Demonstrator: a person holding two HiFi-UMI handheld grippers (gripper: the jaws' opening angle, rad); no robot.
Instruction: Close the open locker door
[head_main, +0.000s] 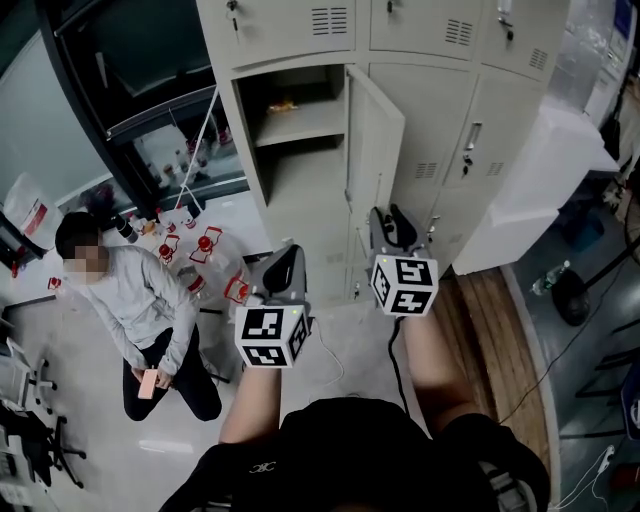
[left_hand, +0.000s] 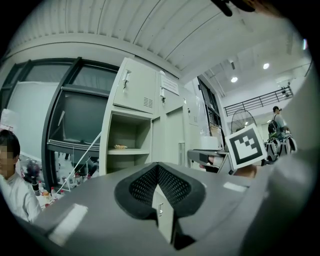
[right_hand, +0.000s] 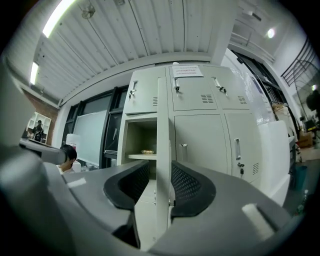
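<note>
The grey locker bank (head_main: 420, 60) stands ahead of me. One door (head_main: 375, 135) hangs open, swung out from a compartment with a shelf (head_main: 300, 120). Both grippers hover short of it, touching nothing. My left gripper (head_main: 288, 255) is lower left of the door, its pads meeting at the tips (left_hand: 158, 167). My right gripper (head_main: 385, 215) is just below the door's lower corner in the head view. Its jaws stand a little apart (right_hand: 164, 172), with the door's edge (right_hand: 164, 125) showing in the gap further off. The right gripper's marker cube (left_hand: 246, 146) shows in the left gripper view.
A person (head_main: 140, 300) sits on the floor at the left holding a phone, with several red-capped bottles (head_main: 205, 245) nearby. A white cabinet (head_main: 555, 170) juts out right of the lockers. A cable (head_main: 335, 365) lies on the floor. A wooden strip (head_main: 490, 330) runs along the right.
</note>
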